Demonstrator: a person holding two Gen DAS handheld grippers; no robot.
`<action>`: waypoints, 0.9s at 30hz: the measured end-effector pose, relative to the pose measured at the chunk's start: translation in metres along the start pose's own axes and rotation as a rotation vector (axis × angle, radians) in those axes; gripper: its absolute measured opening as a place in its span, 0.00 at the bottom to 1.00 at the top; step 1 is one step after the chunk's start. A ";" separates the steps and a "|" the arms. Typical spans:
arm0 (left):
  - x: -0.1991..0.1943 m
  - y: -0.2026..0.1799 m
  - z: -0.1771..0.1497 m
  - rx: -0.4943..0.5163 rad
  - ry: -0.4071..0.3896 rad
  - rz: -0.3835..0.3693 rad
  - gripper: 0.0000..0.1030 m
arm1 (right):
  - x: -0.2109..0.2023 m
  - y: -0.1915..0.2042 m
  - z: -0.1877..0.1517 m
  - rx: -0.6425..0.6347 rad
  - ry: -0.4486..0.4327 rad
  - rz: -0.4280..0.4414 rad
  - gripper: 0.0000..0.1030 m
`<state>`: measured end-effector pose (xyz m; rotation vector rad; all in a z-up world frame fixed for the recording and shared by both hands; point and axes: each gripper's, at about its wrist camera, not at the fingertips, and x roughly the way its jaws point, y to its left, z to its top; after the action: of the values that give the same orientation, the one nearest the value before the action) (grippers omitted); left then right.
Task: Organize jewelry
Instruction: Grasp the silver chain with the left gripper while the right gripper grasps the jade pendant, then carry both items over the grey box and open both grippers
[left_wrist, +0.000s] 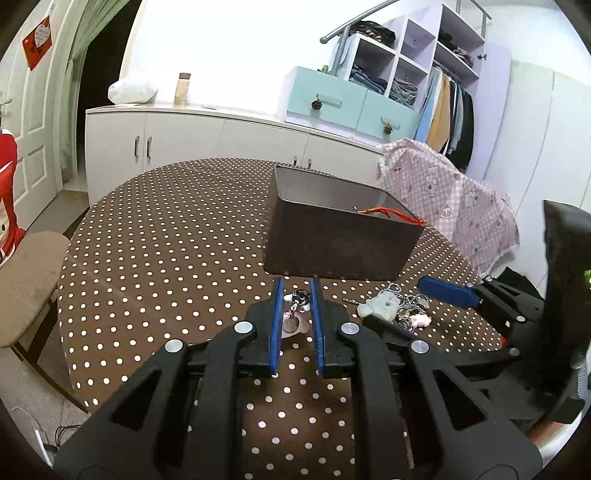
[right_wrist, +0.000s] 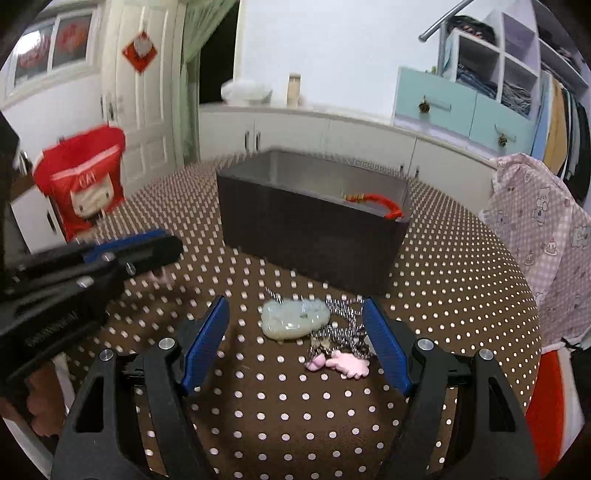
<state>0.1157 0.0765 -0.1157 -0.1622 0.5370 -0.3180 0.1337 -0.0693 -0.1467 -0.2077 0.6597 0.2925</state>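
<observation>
A dark rectangular box (left_wrist: 332, 243) stands on the dotted table; a red cord (left_wrist: 391, 214) hangs over its near rim, also in the right wrist view (right_wrist: 380, 203). My left gripper (left_wrist: 297, 295) is shut on a keychain with a pink charm (left_wrist: 295, 317), just above the table in front of the box. My right gripper (right_wrist: 295, 317) is open, its fingers on either side of a pale jade pendant (right_wrist: 293, 319), a twisted chain (right_wrist: 343, 317) and a pink charm (right_wrist: 347, 362). The box (right_wrist: 314, 229) stands beyond them.
The brown dotted tablecloth (left_wrist: 166, 251) covers a round table. A pink patterned cloth (left_wrist: 461, 199) drapes over something at the far right. A chair seat (left_wrist: 26, 280) is at the left. A red bag (right_wrist: 81, 181) hangs near the door.
</observation>
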 end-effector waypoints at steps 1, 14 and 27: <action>0.002 0.000 0.000 0.003 0.004 0.003 0.14 | 0.005 -0.001 0.001 0.009 0.031 0.003 0.64; 0.010 -0.011 0.001 0.030 0.023 -0.007 0.14 | 0.006 -0.001 0.003 0.024 0.039 0.015 0.38; 0.004 -0.020 0.013 0.057 -0.012 0.020 0.14 | -0.021 -0.015 0.014 0.079 -0.053 0.034 0.38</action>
<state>0.1203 0.0568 -0.1021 -0.1041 0.5166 -0.3125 0.1308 -0.0839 -0.1218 -0.1129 0.6218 0.3033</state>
